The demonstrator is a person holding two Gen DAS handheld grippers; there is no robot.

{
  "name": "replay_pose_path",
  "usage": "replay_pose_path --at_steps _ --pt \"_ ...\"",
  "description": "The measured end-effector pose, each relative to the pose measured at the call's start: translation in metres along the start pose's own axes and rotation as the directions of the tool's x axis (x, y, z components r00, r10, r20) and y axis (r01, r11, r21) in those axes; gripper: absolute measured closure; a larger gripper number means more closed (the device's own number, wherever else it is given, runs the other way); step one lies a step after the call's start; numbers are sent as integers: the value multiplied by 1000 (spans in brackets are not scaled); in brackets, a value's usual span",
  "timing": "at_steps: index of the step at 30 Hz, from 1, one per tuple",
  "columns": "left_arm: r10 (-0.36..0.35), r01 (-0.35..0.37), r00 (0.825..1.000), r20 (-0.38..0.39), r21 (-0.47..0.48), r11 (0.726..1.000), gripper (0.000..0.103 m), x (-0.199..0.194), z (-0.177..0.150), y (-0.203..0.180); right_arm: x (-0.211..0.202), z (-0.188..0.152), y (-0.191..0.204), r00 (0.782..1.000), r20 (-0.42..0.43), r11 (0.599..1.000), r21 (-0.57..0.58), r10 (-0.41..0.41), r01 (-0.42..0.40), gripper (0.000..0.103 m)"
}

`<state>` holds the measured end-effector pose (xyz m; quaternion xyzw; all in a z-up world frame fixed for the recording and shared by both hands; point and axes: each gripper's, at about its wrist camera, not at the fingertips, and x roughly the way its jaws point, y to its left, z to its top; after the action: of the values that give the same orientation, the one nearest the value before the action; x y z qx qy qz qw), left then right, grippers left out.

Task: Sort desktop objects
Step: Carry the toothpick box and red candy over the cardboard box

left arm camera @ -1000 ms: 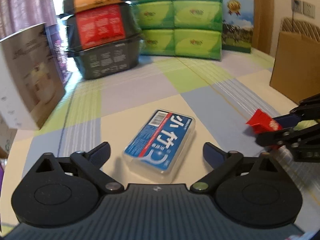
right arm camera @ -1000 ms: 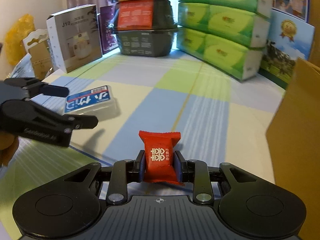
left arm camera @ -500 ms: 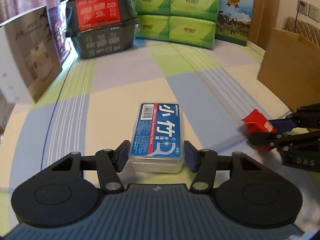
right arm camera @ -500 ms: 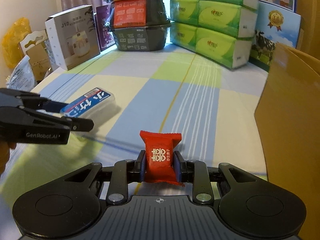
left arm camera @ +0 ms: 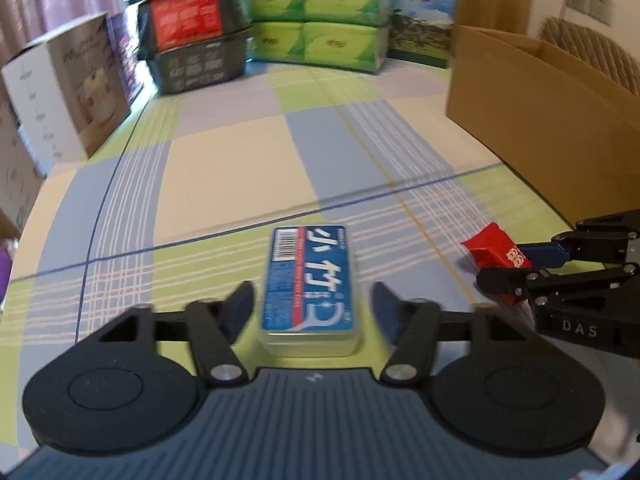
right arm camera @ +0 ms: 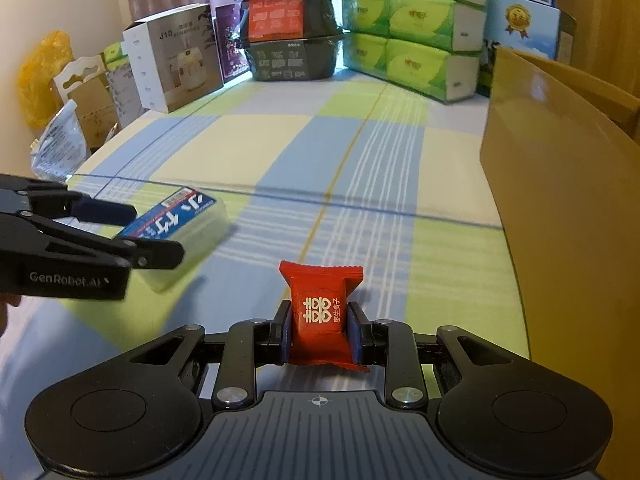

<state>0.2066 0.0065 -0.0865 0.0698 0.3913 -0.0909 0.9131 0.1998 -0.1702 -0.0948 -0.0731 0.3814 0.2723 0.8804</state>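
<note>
The floss box [left arm camera: 309,286], clear with a blue label, lies flat on the checked table [left arm camera: 224,168] between the fingers of my left gripper [left arm camera: 312,306], which stand open on either side of it with a gap showing at each flank, so I do not have it gripped. My right gripper [right arm camera: 319,334] is closed on a red candy [right arm camera: 320,312], held clear of the cloth. The cardboard box [right arm camera: 560,200] stands close on my right, and I judge it the likely destination. Neither item has been sorted yet: the candy is lifted but undelivered, the floss box not yet picked up.
</note>
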Motion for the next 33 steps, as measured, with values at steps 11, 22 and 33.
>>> replay_pose_path --at_steps 11,22,33 --pt "5 -4 1000 28 -17 1000 28 15 0 1 -4 -9 -2 999 45 999 35 -7 5 66" --pt "15 -15 1000 1 -28 999 51 23 -2 6 -4 -13 0 997 68 1000 23 -22 21 65" --pt "9 -10 1000 -17 -53 999 52 7 -4 -1 -15 -16 11 998 68 998 -61 -17 21 79"
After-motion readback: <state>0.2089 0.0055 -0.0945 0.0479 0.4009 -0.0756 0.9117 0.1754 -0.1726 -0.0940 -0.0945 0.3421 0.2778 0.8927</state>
